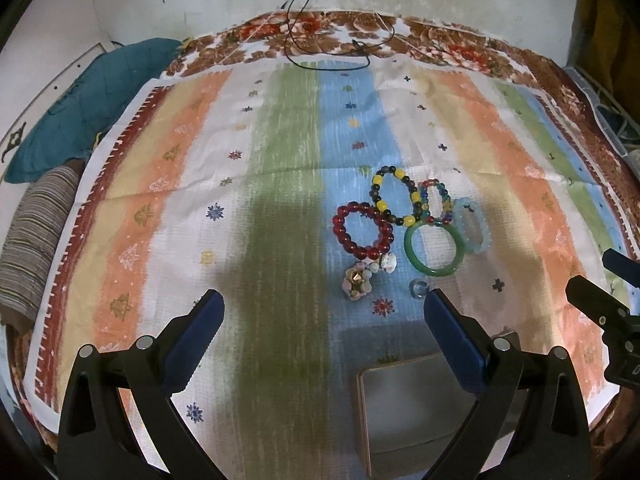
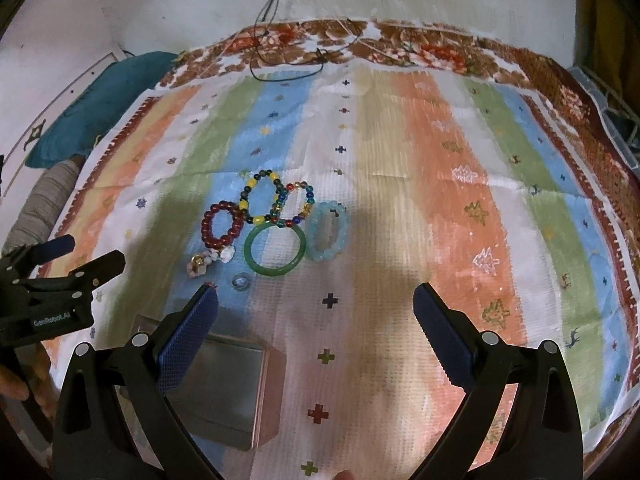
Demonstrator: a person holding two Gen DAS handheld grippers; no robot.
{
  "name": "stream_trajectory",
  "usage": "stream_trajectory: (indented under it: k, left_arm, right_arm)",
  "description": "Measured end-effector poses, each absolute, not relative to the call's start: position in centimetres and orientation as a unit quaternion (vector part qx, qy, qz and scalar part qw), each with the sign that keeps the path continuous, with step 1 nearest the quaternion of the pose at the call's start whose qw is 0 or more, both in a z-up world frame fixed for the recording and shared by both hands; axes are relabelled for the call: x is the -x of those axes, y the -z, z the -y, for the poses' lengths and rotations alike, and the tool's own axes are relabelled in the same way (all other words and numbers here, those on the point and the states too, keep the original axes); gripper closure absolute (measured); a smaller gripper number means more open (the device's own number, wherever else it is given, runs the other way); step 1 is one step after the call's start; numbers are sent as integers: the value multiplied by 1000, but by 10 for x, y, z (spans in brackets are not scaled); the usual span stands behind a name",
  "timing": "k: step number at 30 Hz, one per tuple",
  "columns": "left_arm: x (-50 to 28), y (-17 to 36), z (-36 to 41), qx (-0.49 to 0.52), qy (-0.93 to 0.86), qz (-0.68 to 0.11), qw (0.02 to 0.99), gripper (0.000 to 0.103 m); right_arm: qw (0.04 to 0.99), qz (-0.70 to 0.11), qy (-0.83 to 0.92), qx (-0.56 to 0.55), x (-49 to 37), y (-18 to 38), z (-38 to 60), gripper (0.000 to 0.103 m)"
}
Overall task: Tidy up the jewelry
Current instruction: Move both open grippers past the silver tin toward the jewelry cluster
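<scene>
Several pieces of jewelry lie together on the striped cloth: a red bead bracelet [image 1: 363, 231] [image 2: 222, 224], a yellow-and-dark bead bracelet [image 1: 394, 196] [image 2: 259, 196], a multicolour bead bracelet [image 1: 438, 202] [image 2: 294, 204], a green bangle [image 1: 435, 249] [image 2: 275, 251], a pale blue bracelet [image 1: 474, 229] [image 2: 328, 235], a floral charm piece [image 1: 358, 284] [image 2: 200, 264] and a small clear ring [image 1: 419, 289] [image 2: 241, 281]. A shallow open metal tin [image 1: 416, 408] [image 2: 224, 388] lies near me. My left gripper [image 1: 324, 312] [image 2: 66, 258] is open and empty. My right gripper [image 2: 316, 304] [image 1: 596, 280] is open and empty.
A floral brown cloth [image 1: 320, 36] lies under the striped cloth [image 1: 180, 220]. A black cord [image 1: 304, 20] hangs down the far wall. A teal cushion [image 1: 92, 104] and striped fabric [image 1: 36, 240] sit at the left. A plastic crate [image 1: 612, 120] stands at the right edge.
</scene>
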State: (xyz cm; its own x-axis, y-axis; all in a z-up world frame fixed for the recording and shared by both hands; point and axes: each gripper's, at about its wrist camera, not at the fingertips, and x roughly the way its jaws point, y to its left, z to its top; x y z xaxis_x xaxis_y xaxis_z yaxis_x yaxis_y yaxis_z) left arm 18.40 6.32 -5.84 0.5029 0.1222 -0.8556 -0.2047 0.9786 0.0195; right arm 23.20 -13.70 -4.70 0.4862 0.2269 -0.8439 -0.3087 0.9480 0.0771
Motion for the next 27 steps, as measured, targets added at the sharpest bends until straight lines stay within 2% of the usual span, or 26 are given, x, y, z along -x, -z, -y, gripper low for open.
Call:
stream_trajectory:
  k: [14, 27]
  left_arm:
    - [-208, 88, -78, 86, -75, -529, 841, 6]
    - [-228, 119, -80, 85, -35, -566, 819, 6]
  right_arm:
    - [851, -498, -157, 59, -252, 62, 122, 4]
    - [835, -530, -151, 8, -280, 82, 126, 5]
